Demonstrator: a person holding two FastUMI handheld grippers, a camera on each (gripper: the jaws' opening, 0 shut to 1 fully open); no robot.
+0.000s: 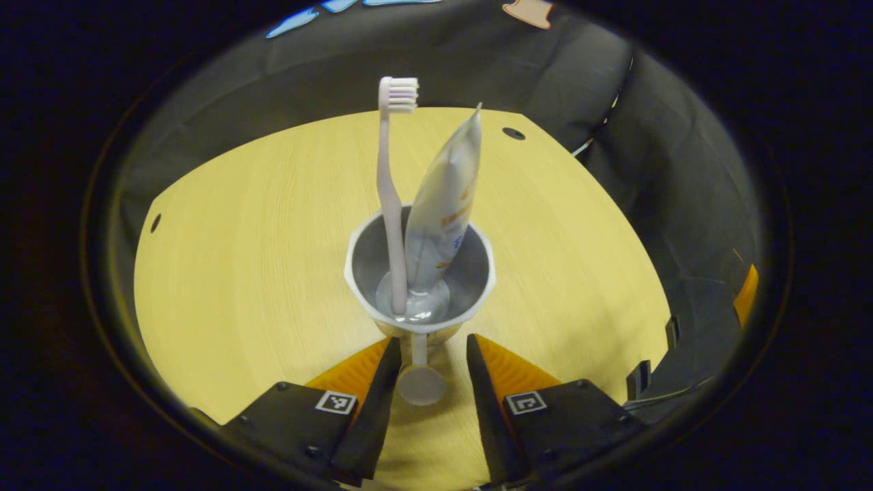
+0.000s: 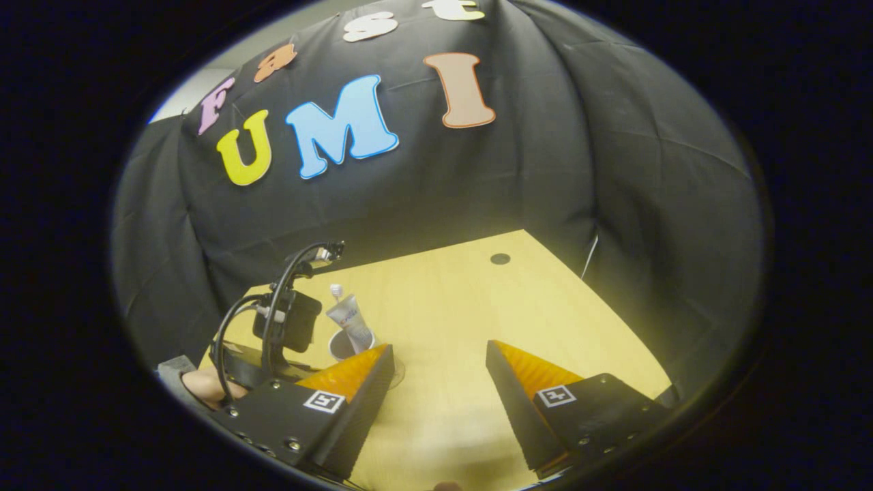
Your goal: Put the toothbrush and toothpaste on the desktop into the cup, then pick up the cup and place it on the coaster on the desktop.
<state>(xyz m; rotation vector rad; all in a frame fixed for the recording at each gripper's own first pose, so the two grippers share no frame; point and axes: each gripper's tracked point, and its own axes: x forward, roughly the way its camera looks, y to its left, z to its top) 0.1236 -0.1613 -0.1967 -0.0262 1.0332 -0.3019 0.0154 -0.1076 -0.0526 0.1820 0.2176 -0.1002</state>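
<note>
In cup (image 1: 419, 273) | toothbrush (image 1: 390, 198), toothpaste (image 1: 443, 204) upright (print unreadable)

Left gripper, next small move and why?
Probably close the left gripper on the grey cup's handle. The pale pink toothbrush and the silvery toothpaste tube already stand in the grey plastic cup, and the handle lies between the open fingers with gaps on both sides. The right gripper is open and holds nothing.

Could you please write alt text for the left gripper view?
A cup on the wooden desktop holds an upright toothbrush and toothpaste tube. The left gripper straddles its handle, fingers apart.
</note>
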